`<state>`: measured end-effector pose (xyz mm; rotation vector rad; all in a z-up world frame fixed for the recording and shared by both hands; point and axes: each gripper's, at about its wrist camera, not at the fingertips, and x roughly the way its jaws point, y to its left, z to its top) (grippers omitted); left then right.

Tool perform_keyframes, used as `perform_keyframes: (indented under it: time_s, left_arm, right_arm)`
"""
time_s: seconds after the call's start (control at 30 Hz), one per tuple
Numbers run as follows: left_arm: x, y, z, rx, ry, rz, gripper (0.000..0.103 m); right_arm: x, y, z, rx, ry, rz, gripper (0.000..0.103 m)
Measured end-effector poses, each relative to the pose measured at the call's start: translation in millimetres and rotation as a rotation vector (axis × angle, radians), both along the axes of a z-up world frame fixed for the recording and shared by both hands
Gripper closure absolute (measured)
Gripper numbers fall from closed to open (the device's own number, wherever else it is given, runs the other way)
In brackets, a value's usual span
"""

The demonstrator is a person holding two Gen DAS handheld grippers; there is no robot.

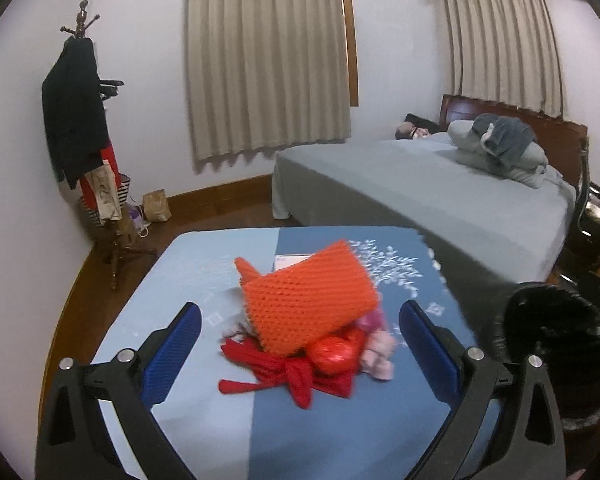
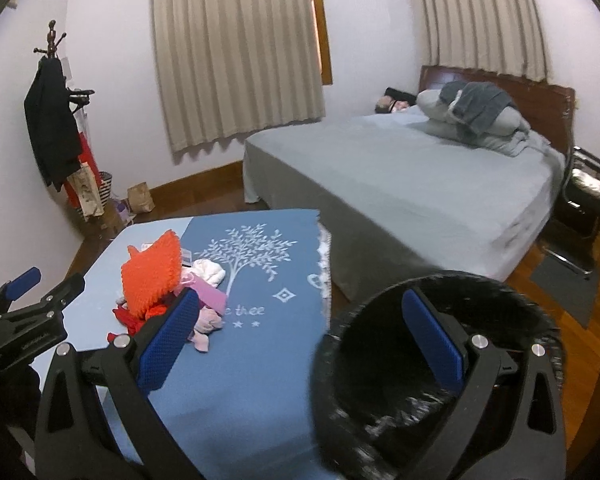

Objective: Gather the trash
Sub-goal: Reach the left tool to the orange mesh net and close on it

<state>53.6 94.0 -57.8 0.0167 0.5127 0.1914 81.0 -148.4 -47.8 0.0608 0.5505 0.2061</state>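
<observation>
Orange foam net (image 1: 310, 300) tilted upward-right

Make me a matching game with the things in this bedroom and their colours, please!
Things:
1. foam net
2. bin
3. curtains
4. ribbon

Colours:
A. beige
B. red
C. orange
D. black

Pairs: 1-C, 2-D, 3-A, 4-B
</observation>
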Motion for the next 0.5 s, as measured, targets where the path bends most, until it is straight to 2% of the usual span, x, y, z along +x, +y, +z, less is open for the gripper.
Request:
perform_keyframes:
  time_s: [0.27, 0.5]
  left_arm:
    - [42.0, 5.5, -31.8, -0.019, 0.062, -0.014, 0.011]
    - [86.9, 18.7, -54.1, -0.064, 0.101, -0.043, 0.014]
  right_arm:
    - [50.4, 41.4, -20.7, -0.058, 0.036, 0.037, 0.005]
    - [82.6, 58.5, -35.5, -0.098, 0.063, 0.04, 0.005]
